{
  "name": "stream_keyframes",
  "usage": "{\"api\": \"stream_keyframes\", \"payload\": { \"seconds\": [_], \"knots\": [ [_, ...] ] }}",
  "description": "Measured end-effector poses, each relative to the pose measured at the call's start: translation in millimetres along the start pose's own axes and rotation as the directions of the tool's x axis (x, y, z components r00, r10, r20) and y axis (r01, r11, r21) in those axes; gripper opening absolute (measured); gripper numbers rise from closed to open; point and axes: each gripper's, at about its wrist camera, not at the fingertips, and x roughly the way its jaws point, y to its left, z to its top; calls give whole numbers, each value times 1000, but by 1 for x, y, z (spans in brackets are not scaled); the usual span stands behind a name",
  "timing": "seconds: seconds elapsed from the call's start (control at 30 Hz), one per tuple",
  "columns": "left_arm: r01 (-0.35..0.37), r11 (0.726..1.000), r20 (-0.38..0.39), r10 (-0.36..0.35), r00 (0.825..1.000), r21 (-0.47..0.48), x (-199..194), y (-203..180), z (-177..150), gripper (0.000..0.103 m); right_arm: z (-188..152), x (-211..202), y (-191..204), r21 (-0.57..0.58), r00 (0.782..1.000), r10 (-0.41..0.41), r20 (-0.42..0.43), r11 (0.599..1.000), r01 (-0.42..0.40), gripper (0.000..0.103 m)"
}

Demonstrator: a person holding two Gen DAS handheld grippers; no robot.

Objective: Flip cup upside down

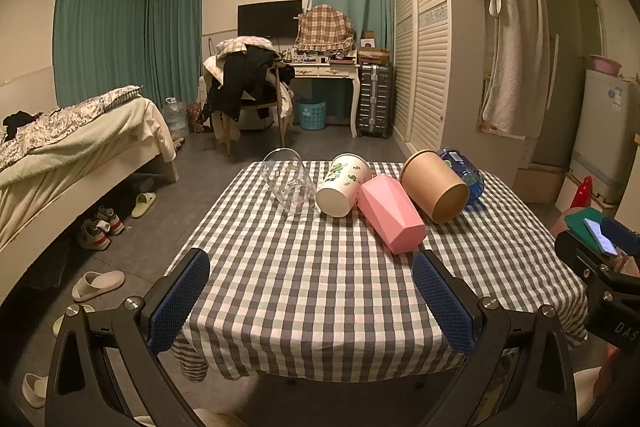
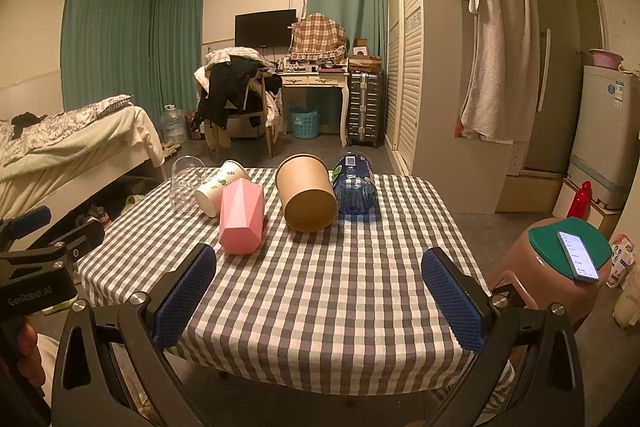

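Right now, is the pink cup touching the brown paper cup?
Apart. The right wrist view shows checked cloth between the pink cup and the brown paper cup.

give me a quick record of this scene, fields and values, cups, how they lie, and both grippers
surface: checkered tablecloth
cups: five, all lying on their sides in a row
order, left to right: clear cup; white printed cup; pink cup; brown paper cup; blue cup
flipped upside down: none yet
left gripper: open, empty, short of the cups
right gripper: open, empty, short of the cups
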Motion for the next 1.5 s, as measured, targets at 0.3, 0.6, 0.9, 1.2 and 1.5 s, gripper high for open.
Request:
{"api": "stream_keyframes", "payload": {
  "seconds": [0.3, 0.6, 0.9, 1.2, 1.5],
  "knots": [
    [1, 1000, -4, -1, 1000, 1, 1, 0, -1, 103, -1, 2, -1, 5, 1000, 3, -2, 1000, -3, 103],
    [1, 1000, -4, -1, 1000, -1, 1, 1, -2, 103, -2, 3, -2, 8, 1000, -1, -5, 1000, 1, 103],
    [0, 1000, -4, 0, 1000, 0, 1, 0, -2, 103, -2, 2, -2, 8, 1000, 0, -4, 1000, 0, 103],
    [1, 1000, -1, -1, 1000, 0, 1, 0, -2, 103, -2, 3, -3, 10, 1000, 1, -5, 1000, -1, 103],
    [-10, 1000, -3, 10, 1000, 5, 2, 1, -1, 103, -2, 3, 2, 4, 1000, -6, -6, 1000, 6, 103]
  ]
}}
